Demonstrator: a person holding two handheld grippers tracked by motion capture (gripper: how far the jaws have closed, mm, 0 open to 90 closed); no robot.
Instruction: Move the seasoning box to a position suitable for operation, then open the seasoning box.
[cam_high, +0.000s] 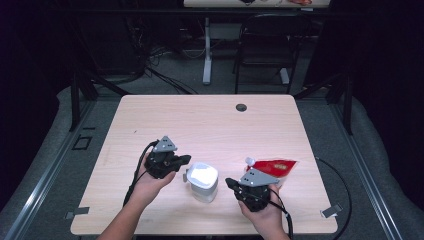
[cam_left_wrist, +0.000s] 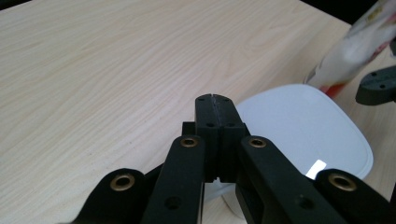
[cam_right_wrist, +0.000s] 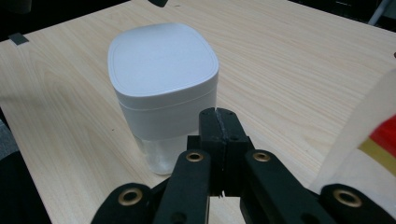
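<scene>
White container (cam_high: 202, 181) between both tools

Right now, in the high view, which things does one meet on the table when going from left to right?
Left gripper → white lidded container → right gripper → red and white pouch.

no legible text, even on the red pouch (cam_high: 274, 167)

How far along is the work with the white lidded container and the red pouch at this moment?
Nothing looks done: the white container stands upright with its lid on, and the red pouch lies beside it on the table. Nothing is in hand: the left gripper and right gripper are shut on nothing, flanking the container. Opening and handling the pouch probably remain.
</scene>
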